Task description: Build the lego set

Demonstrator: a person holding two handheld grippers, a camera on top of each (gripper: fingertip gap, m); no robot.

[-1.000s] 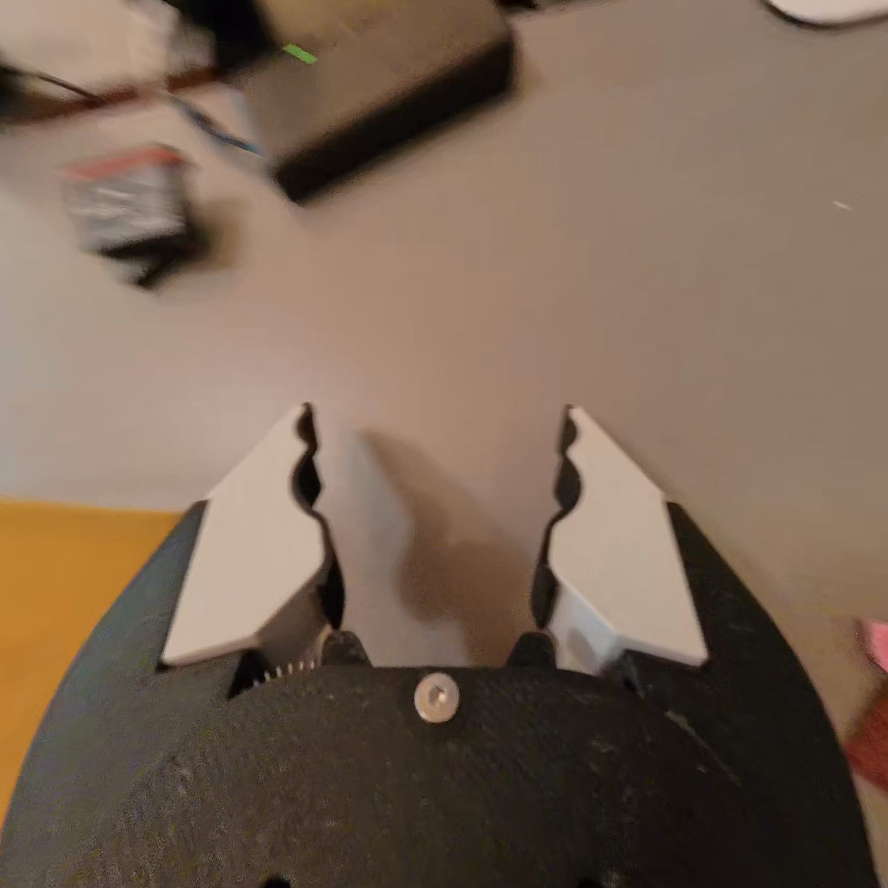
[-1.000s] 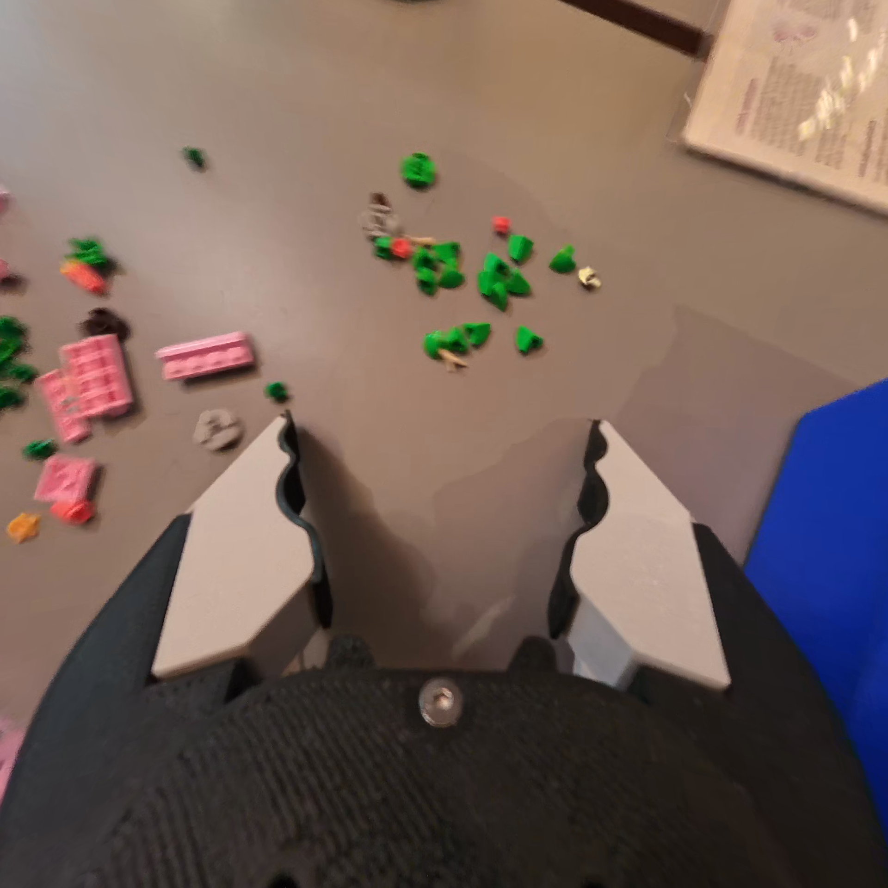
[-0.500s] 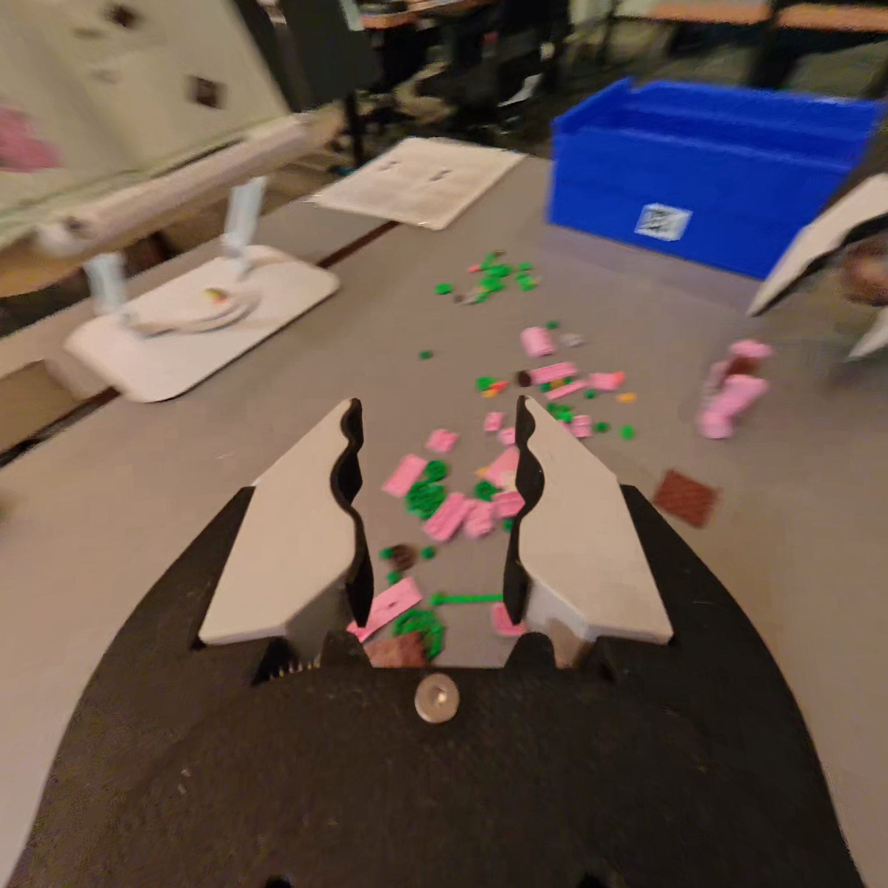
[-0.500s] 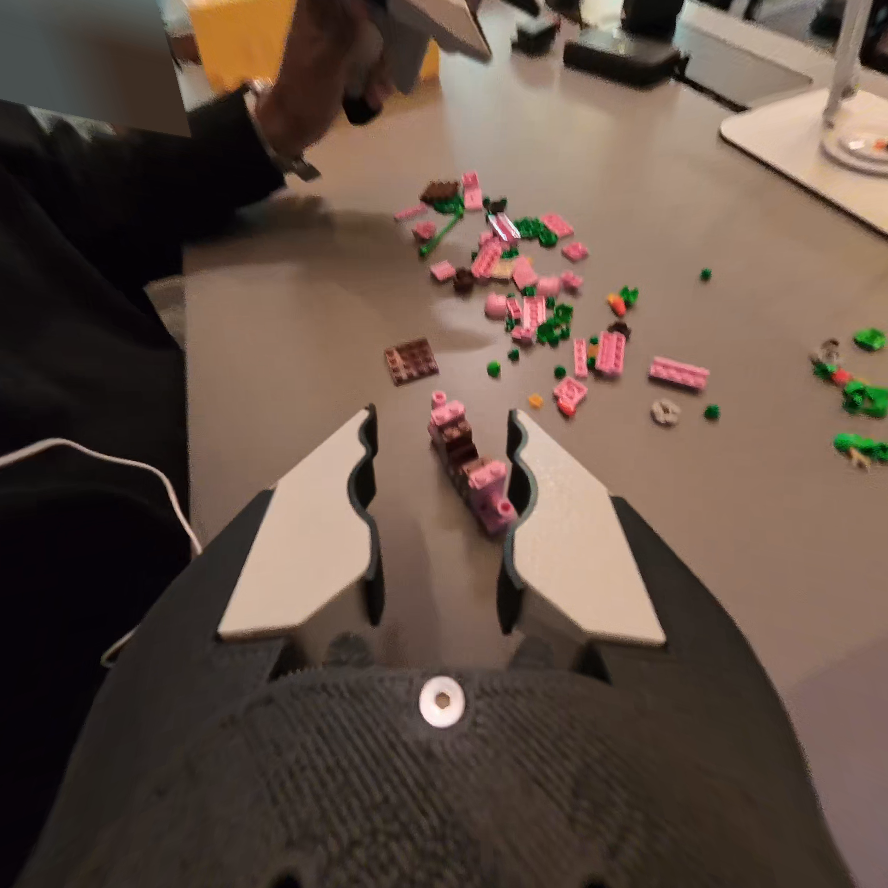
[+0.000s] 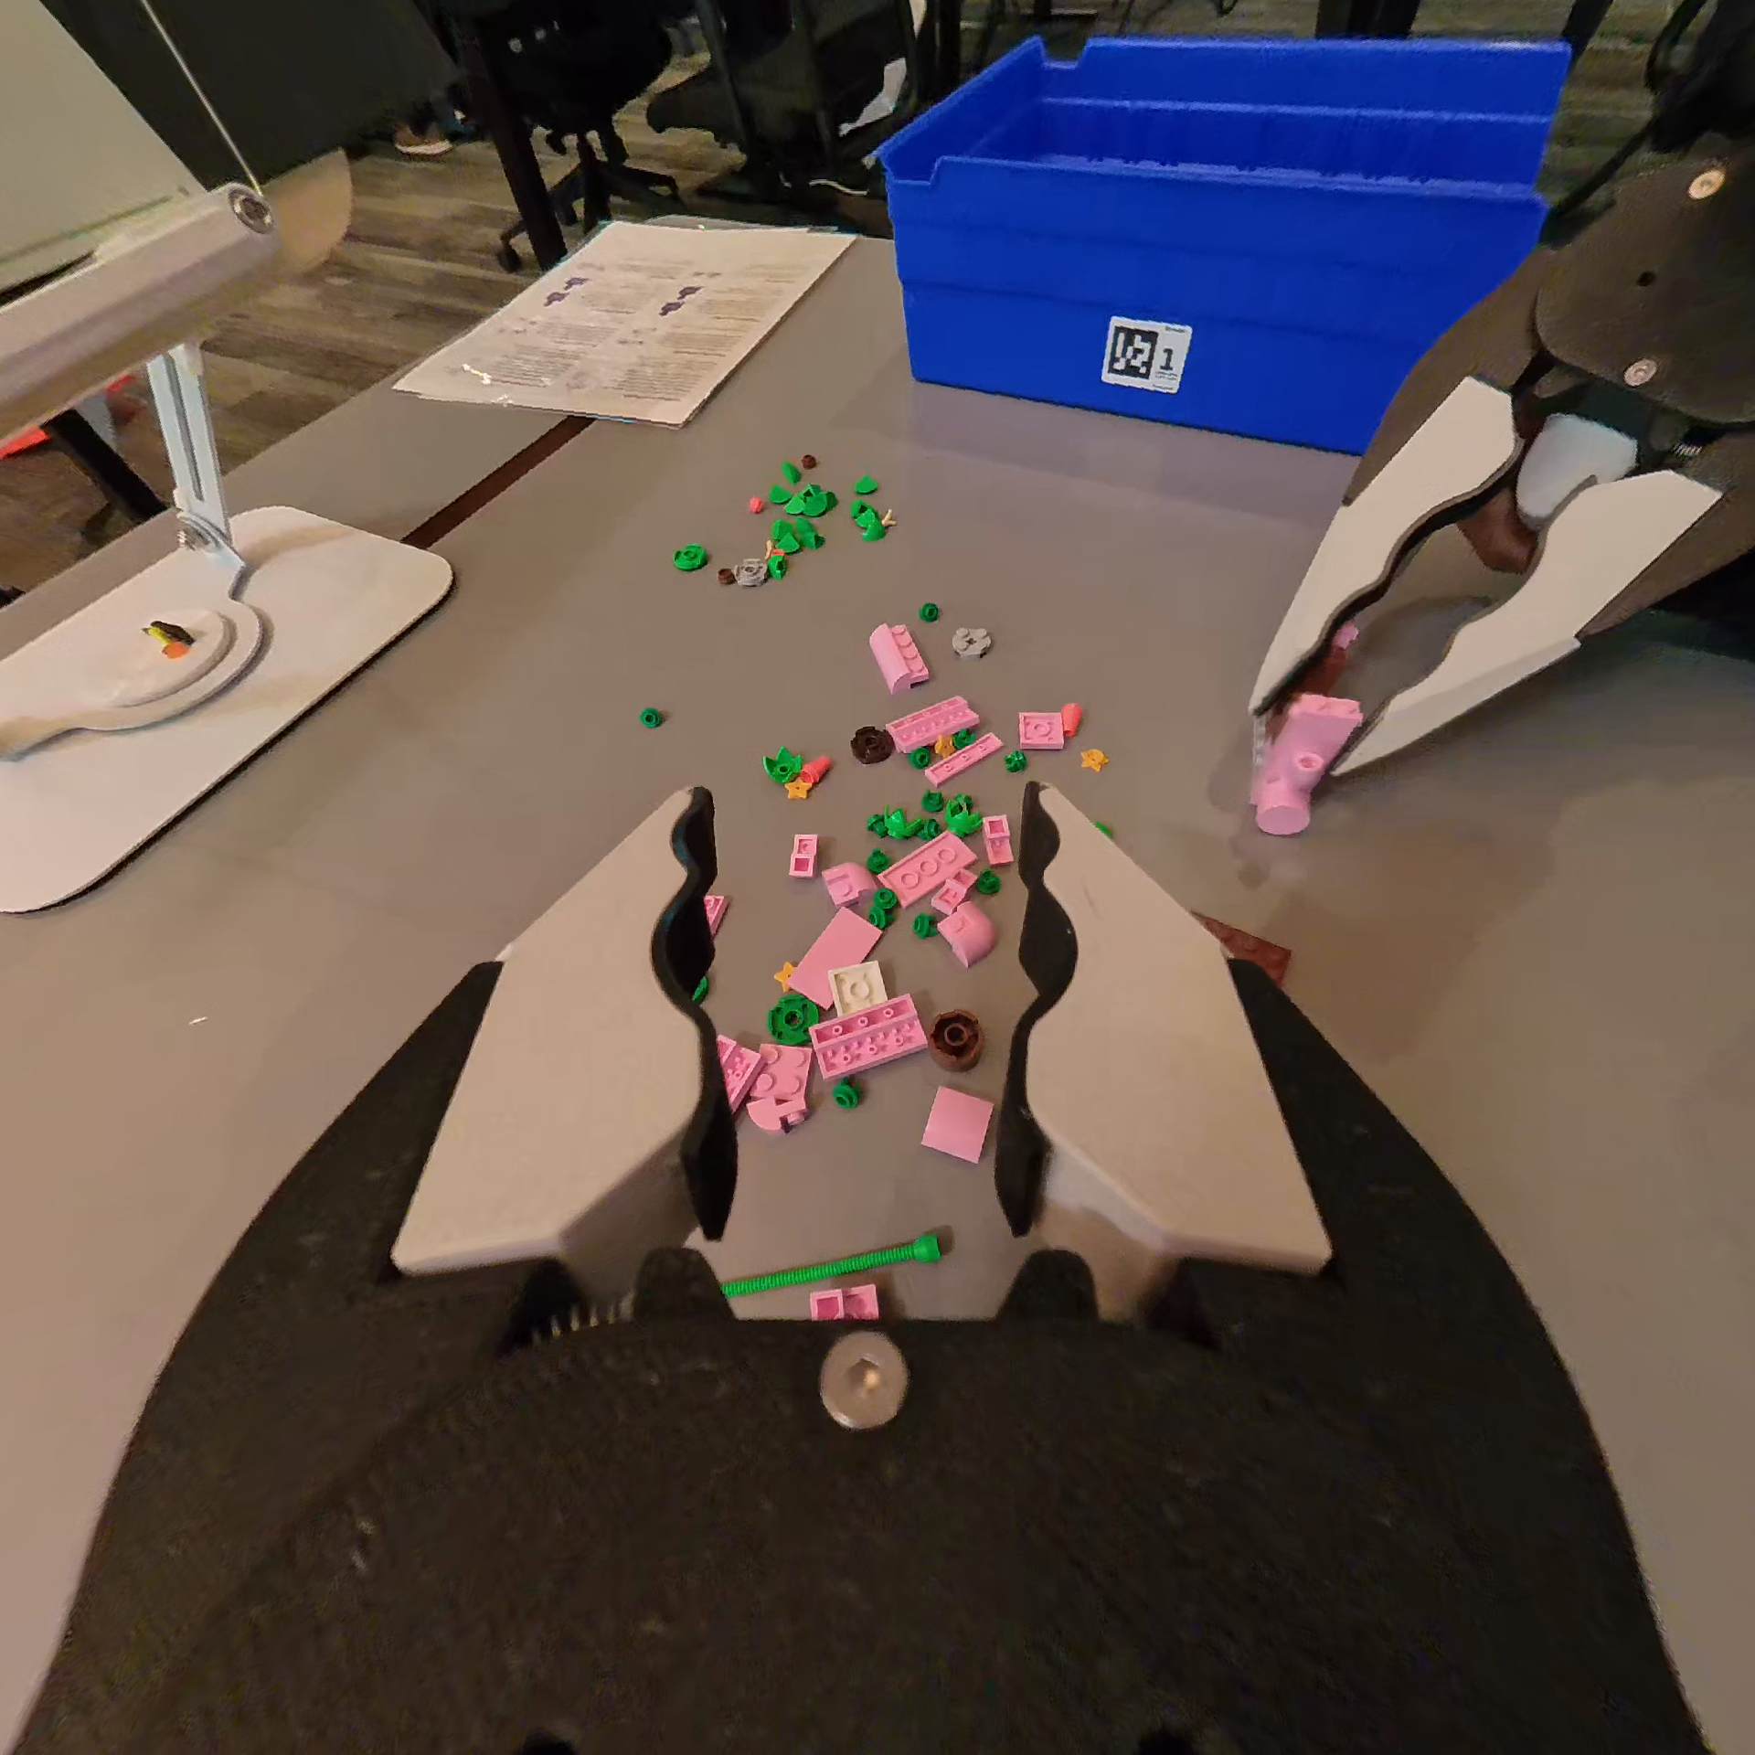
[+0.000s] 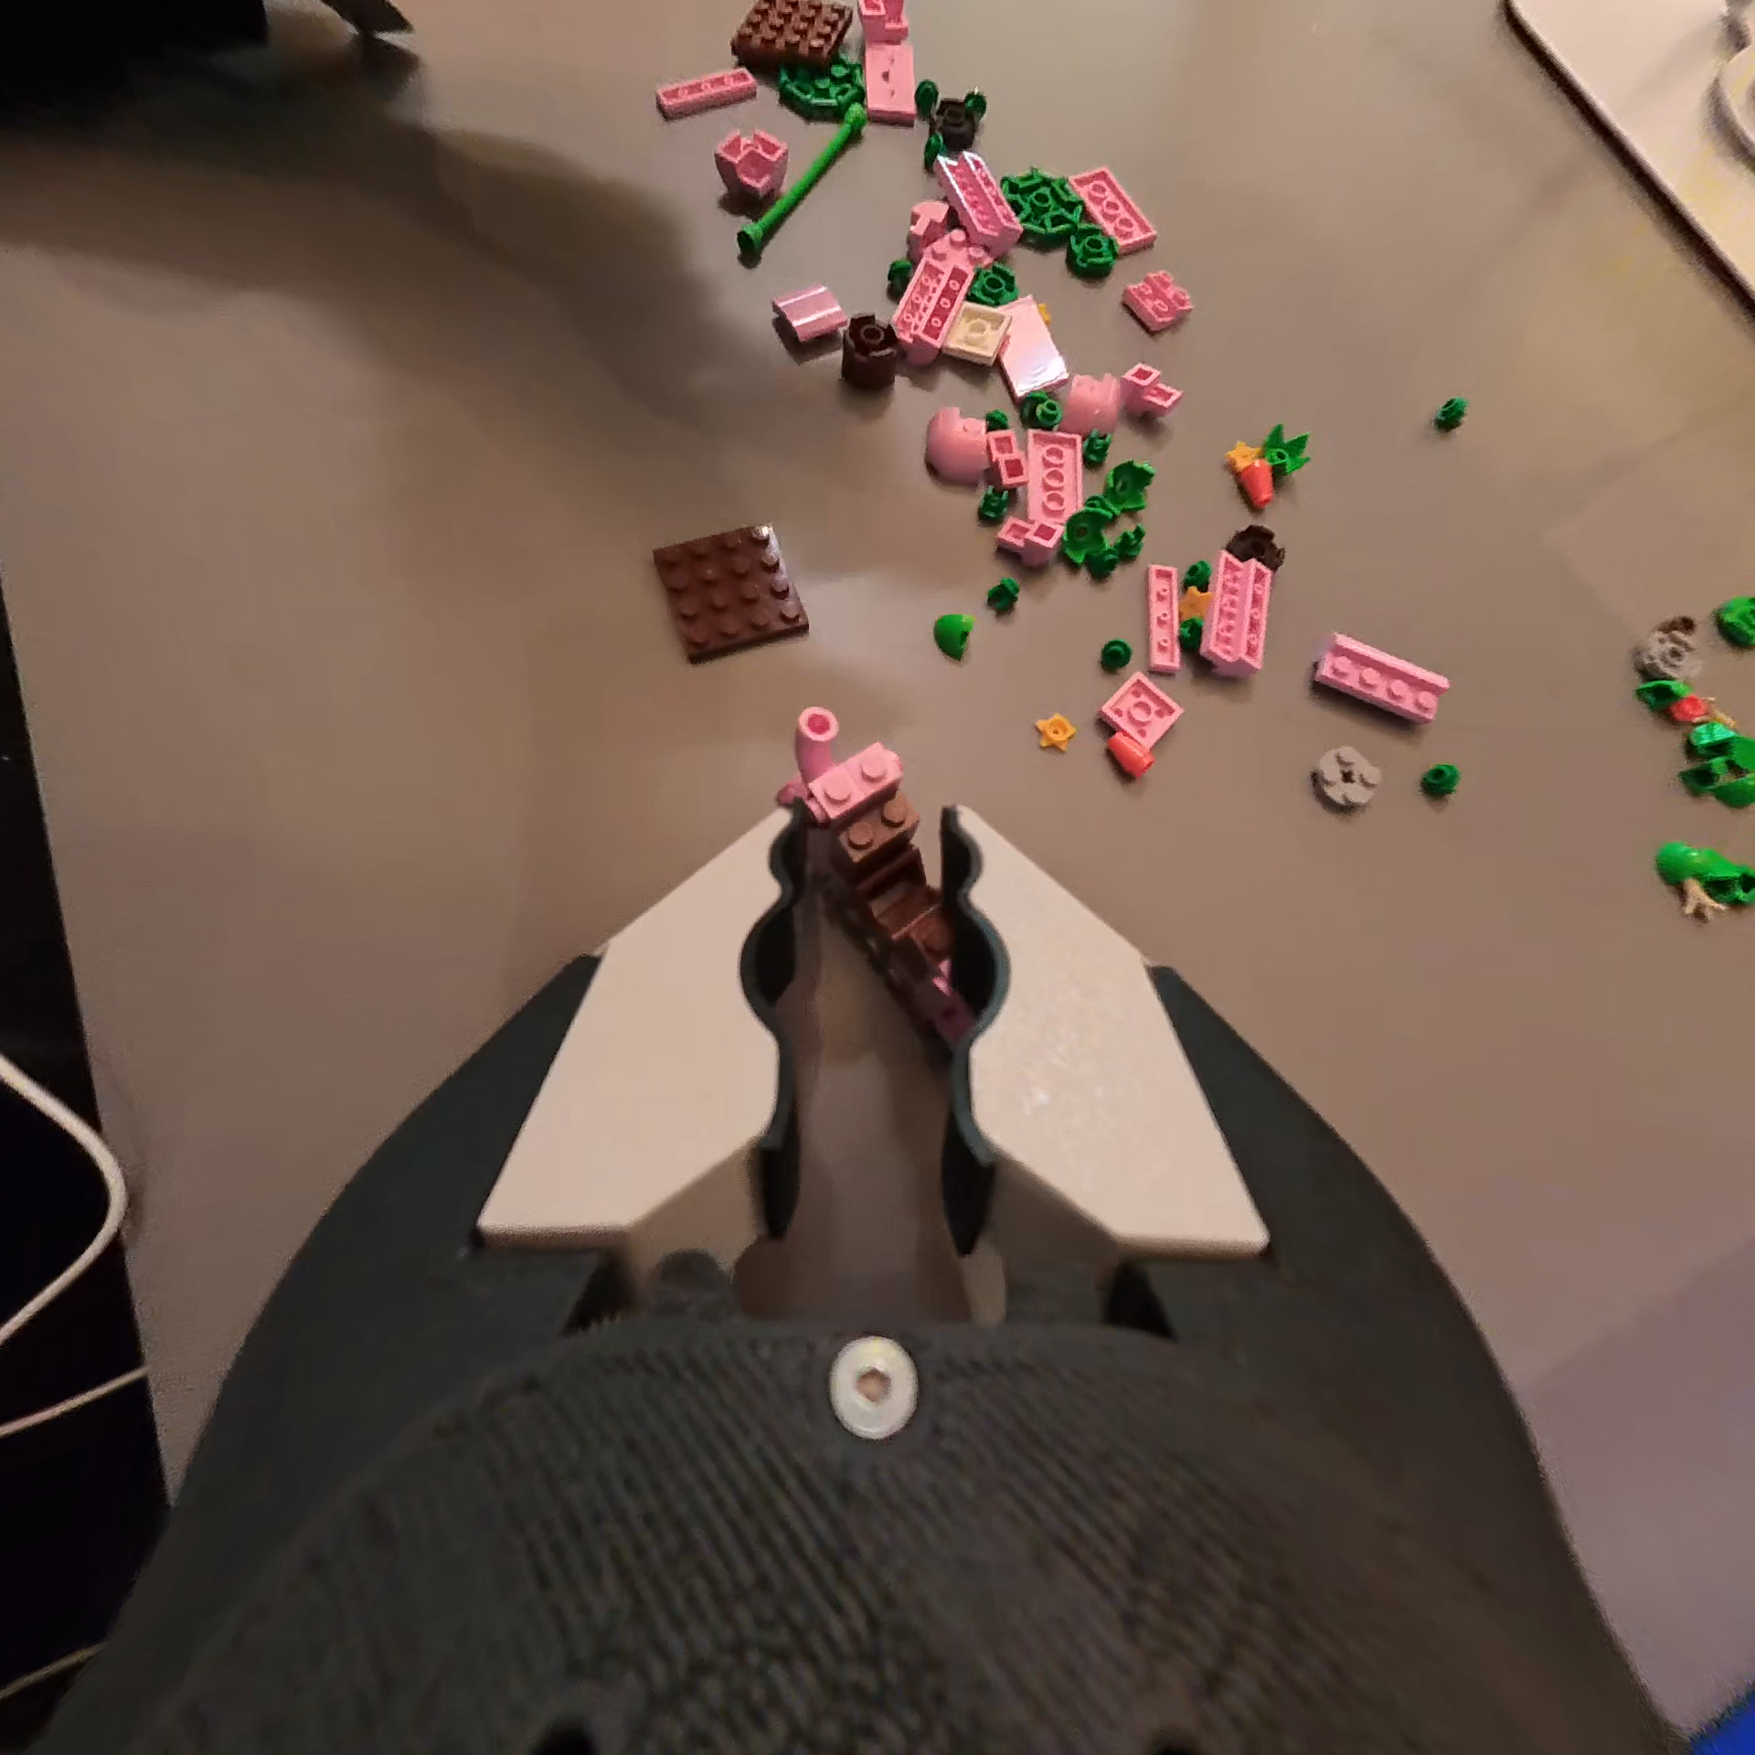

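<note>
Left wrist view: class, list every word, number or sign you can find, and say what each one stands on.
White sticker on the front wall of the blue bin: a black square code and a printed character; not copied here.
Printed sheet at the far table edge: lines of text with small purple figures, too small to read.
Loose Lego pieces: no writing visible.
</note>
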